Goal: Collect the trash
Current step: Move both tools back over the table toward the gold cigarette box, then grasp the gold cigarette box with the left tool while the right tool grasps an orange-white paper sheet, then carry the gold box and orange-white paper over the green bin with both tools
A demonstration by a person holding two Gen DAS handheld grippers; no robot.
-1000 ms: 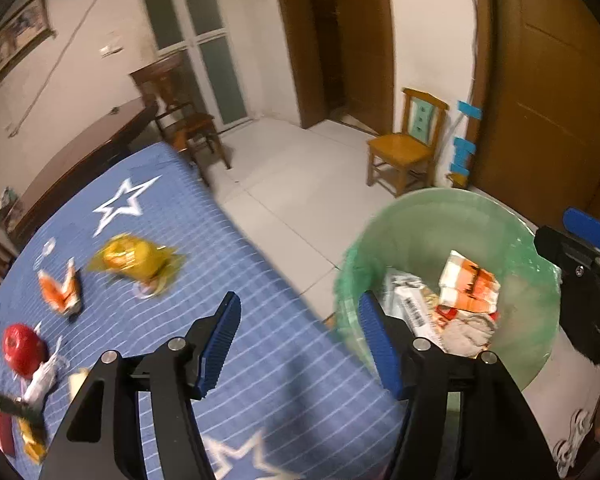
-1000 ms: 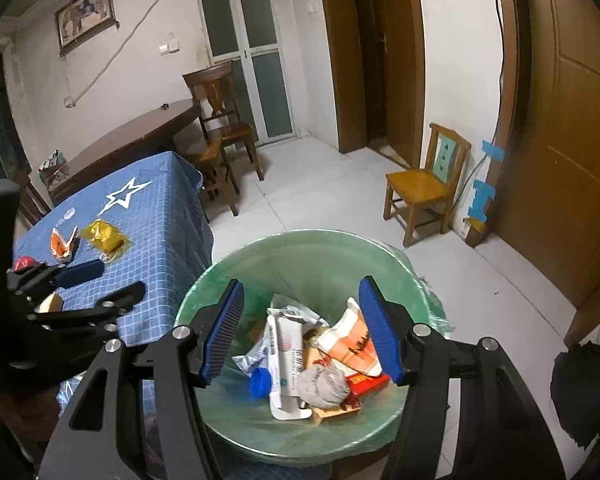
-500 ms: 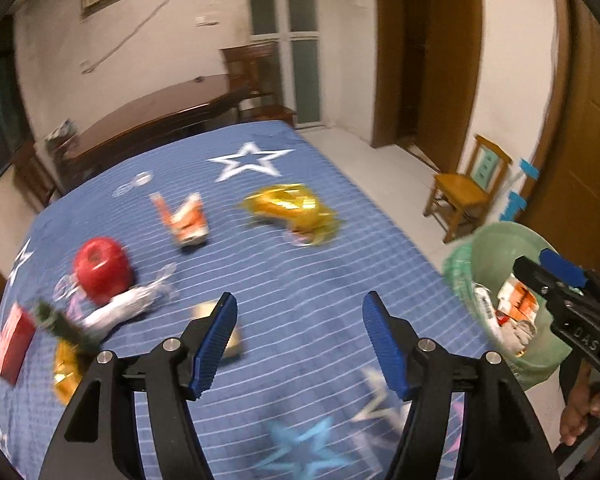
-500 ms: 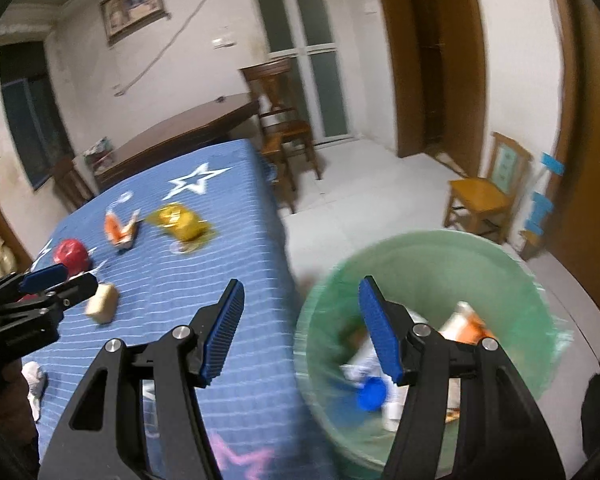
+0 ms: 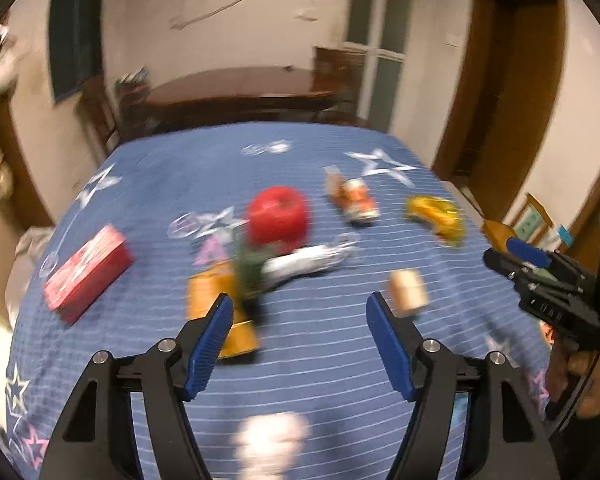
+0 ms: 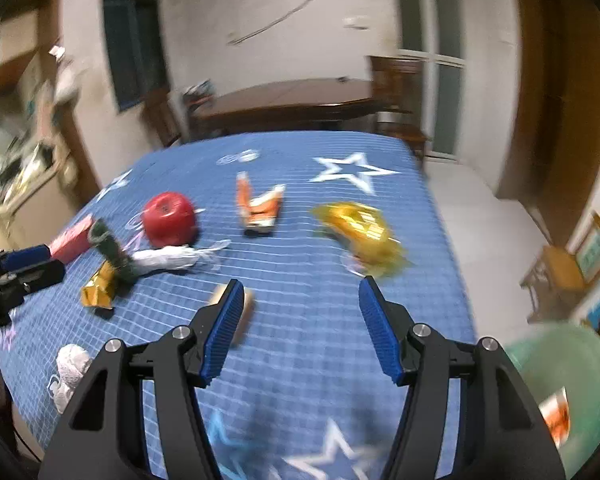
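Blue star-printed cloth covers the bench [image 5: 340, 360], and both views are smeared by motion. Over its near edge the left gripper [image 5: 300, 316] has its jaws opening, with nothing between the blue pads. Just beyond its left finger lies a yellow-orange wrapper [image 5: 216, 300] with a dark green piece [image 5: 248, 268] across it; a small tan block [image 5: 408, 292] sits just past its right finger. Farther out are a crumpled white wrapper [image 5: 308, 260], a red round object [image 5: 278, 220], a red box [image 5: 88, 274] toward the left edge, an orange-and-white packet [image 5: 354, 198] and a crinkled gold wrapper [image 5: 436, 214] to the right. A pale blurred lump [image 5: 272, 440] lies at the near edge between the fingers' bases.

The right gripper [image 6: 300, 308], seen at the right edge of the left view held by a hand [image 5: 592, 384], hangs with its jaws apart and empty over the same cloth, the tan block just behind its left finger. At its lower right stands a green-lined trash bin [image 6: 572, 368], beside the bench, with an orange-and-white scrap inside. Behind the bench are a dark wooden table [image 6: 284, 100] and a wooden chair [image 6: 396, 80].
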